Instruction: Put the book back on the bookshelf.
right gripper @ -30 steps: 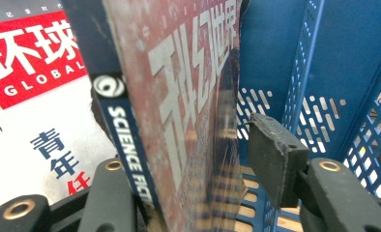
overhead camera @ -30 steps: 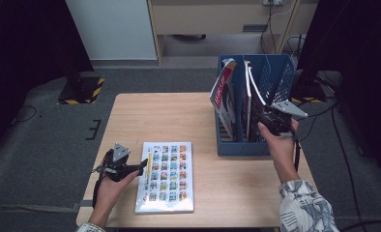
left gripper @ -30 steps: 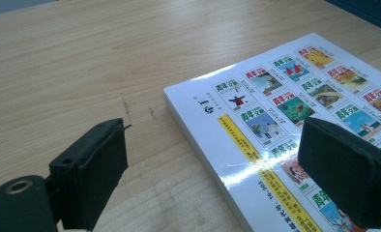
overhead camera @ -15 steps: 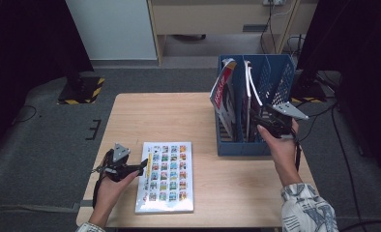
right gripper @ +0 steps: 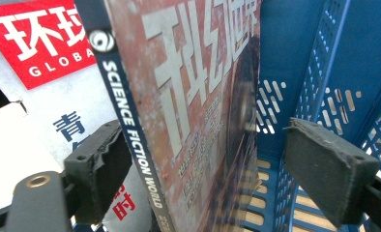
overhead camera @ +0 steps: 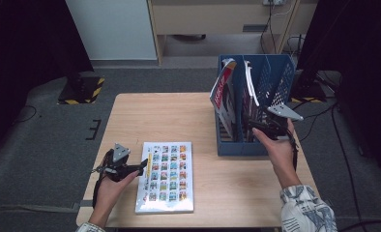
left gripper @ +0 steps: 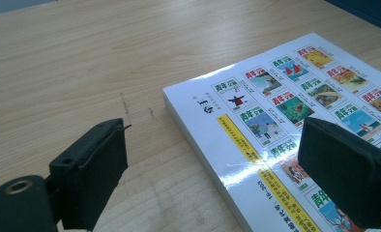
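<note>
Hand-held gripper, right [overhead camera: 260,129]: high view, at the blue file rack [overhead camera: 275,72]; jaws have just been opening since the earlier frame, letting go. Hand-held gripper, left [left gripper: 217,169]: its own view, jaws wide astride the flat magazine's [left gripper: 295,106] edge on the tabletop [left gripper: 82,58], ready to pinch. Right gripper view: science-fiction magazine [right gripper: 198,96] upright, released, filed in my rack.

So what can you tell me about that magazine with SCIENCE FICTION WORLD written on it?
The Science Fiction World magazine is thin and glossy, with a rusty red-brown cover, big pale Chinese characters and a dark blue spine carrying its English title. It stands upright in the blue file rack, leaning a little, beside a white magazine with a red Global banner. The right gripper has just been opening; the magazine sits between its jaws, no longer pinched.
</note>
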A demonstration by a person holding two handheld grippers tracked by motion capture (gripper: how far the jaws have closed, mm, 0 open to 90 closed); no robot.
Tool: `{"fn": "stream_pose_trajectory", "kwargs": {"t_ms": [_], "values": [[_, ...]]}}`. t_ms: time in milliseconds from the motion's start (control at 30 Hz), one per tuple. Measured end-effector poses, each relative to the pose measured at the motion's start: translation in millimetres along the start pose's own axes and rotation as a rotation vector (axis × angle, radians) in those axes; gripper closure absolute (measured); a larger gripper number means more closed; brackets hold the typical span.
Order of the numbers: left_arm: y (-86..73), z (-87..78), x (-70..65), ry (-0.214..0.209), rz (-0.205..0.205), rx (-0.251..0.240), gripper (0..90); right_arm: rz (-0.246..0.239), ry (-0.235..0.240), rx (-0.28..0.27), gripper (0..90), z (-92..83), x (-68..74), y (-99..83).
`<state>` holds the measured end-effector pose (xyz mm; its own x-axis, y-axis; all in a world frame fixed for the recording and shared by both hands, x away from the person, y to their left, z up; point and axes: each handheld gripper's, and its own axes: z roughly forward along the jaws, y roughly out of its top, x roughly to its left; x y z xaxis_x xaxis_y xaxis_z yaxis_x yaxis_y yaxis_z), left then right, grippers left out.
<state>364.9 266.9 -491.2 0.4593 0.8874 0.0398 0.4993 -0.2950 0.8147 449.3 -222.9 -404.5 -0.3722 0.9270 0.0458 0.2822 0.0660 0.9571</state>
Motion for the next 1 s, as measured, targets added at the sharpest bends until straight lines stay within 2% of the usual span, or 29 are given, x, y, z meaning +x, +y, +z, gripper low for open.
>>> {"fn": "stream_pose_trajectory", "kwargs": {"t_ms": [267, 1000], "values": [[-0.1, 0.6, -0.3, -0.002, 0.001, 0.001, 9.9, 0.005, 0.013, 0.027, 12.3, 3.0, 1.5, -4.2], [-0.3, 0.2, 0.3, 0.000, 0.001, 0.001, 9.9, -0.013, 0.039, 0.050, 10.2, -0.6, 6.6, -7.8]]}}
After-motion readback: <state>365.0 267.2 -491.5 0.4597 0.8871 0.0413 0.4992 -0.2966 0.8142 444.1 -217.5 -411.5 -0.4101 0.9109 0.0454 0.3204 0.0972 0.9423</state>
